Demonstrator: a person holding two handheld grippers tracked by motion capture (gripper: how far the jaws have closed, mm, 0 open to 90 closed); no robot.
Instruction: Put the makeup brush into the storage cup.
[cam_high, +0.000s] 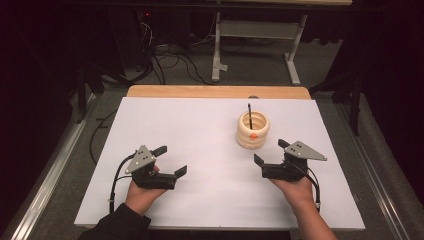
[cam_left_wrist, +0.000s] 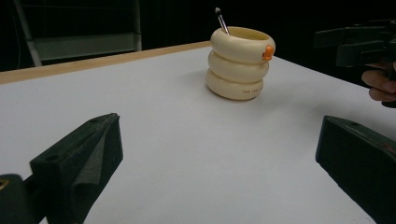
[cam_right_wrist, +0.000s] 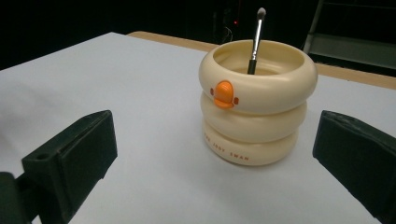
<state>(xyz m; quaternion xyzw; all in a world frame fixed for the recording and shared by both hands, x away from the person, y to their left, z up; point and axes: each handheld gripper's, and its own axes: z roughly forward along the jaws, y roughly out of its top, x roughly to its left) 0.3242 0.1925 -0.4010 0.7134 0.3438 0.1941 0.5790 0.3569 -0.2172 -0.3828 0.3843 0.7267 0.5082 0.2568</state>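
White sheet over the table (cam_high: 200, 150), dark room behind, desk legs and cables out back; nothing else on the sheet but one holder, so that's my target. Largest first: both hands are in from the near edge, each with a gripper resting low over the sheet. My left gripper (cam_high: 170, 161) sits near the front left with its jaws spread wide, nothing between them; in the left gripper view the two black jaws frame bare white surface, with the holder far off. My right gripper (cam_high: 271, 152) is just below and beside the holder, jaws wide apart too and empty; in its own view the jaws bracket the holder without touching it.

Holder (cam_high: 253, 130): cream, three stacked rings, upright, right of centre toward the far side, with a small orange duck bill (cam_right_wrist: 223, 94) on the top ring facing my right gripper. Brush (cam_right_wrist: 256, 39) stands inside it, leaning on the rim, tip up.

I judge this as the approach, nothing gripped yet. Next move, I reckon: lift the right gripper above the rim, line the jaws on the thin brush handle, close gently and draw it straight up; the left could steady the holder so it doesn't tip
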